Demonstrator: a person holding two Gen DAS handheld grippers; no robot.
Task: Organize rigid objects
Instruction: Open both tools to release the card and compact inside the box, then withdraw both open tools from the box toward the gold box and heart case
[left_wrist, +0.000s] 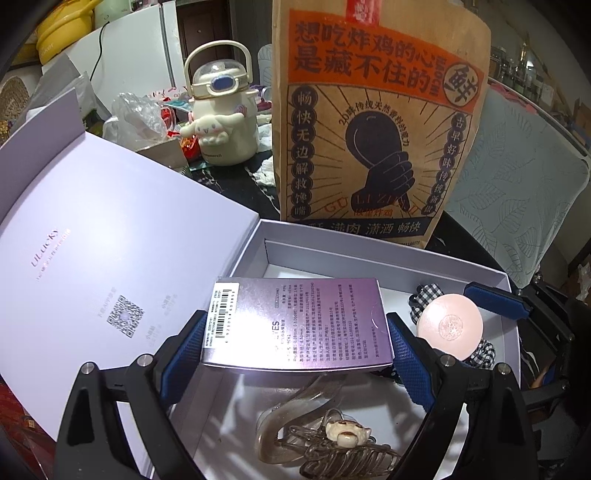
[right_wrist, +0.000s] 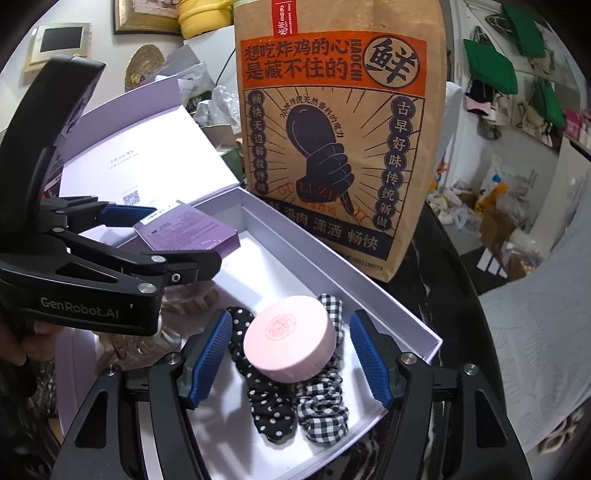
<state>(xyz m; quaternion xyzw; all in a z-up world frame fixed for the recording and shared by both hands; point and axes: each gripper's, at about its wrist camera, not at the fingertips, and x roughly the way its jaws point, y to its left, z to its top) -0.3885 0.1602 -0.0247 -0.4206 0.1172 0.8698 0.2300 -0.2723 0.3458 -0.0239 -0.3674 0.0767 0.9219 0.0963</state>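
At the left, the purple carton (left_wrist: 295, 325) is clamped across its width by the left gripper (left_wrist: 295, 332), held above the white box (left_wrist: 369, 240), its long axis pointing away. Rightward, the pink compact (right_wrist: 290, 338) is straddled by the wide-open, empty right gripper (right_wrist: 291, 360), atop the scrunchies (right_wrist: 321, 413).

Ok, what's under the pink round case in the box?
The pink case rests on two scrunchies, a polka-dot one and a checked one. Whatever lies directly beneath it is covered.
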